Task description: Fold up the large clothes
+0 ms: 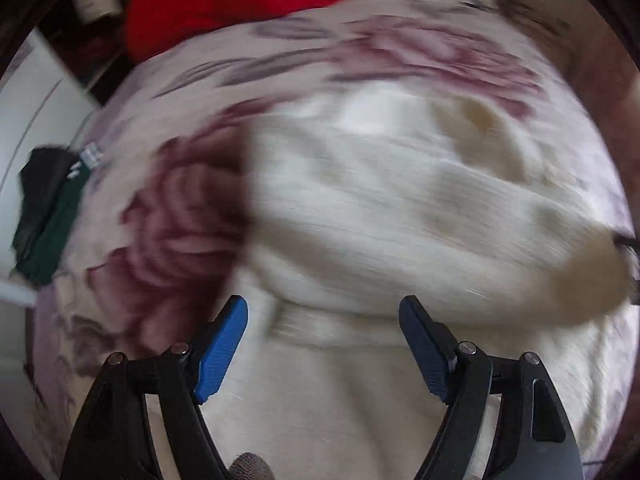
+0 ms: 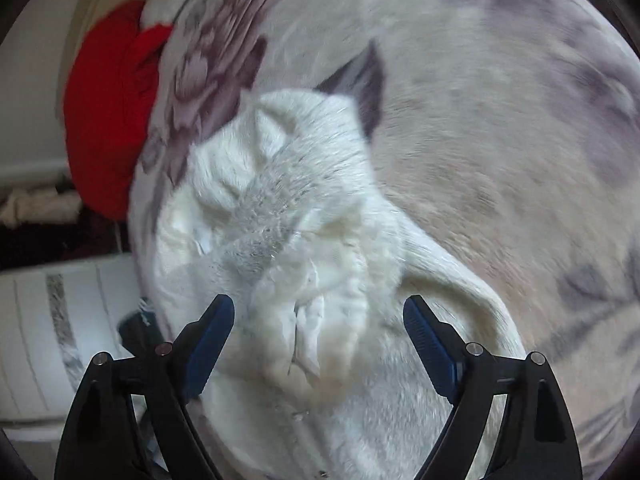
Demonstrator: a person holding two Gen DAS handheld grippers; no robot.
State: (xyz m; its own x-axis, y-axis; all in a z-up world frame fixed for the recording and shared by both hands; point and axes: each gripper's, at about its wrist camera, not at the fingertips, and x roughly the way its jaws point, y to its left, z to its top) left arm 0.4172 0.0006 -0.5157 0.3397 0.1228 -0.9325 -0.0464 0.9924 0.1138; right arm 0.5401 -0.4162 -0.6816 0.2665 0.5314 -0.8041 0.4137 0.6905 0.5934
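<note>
Below, a fluffy white knitted garment (image 1: 400,208) lay crumpled on my rose-printed pale bedspread (image 1: 168,216) — my left gripper (image 1: 323,324) and right gripper (image 2: 319,322) both spread wide, pinching nothing.

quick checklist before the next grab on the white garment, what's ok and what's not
1. Left gripper open, nothing between its pads: ok.
2. Right gripper open, over the garment's bunched part: ok.
3. White garment on the floral bedspread: ok.
4. Garment flat: not ok, rumpled in the right wrist view.
5. An edge or corner to grab: cannot tell, both views are blurred.
6. Red cushion apart from the garment: ok.
</note>
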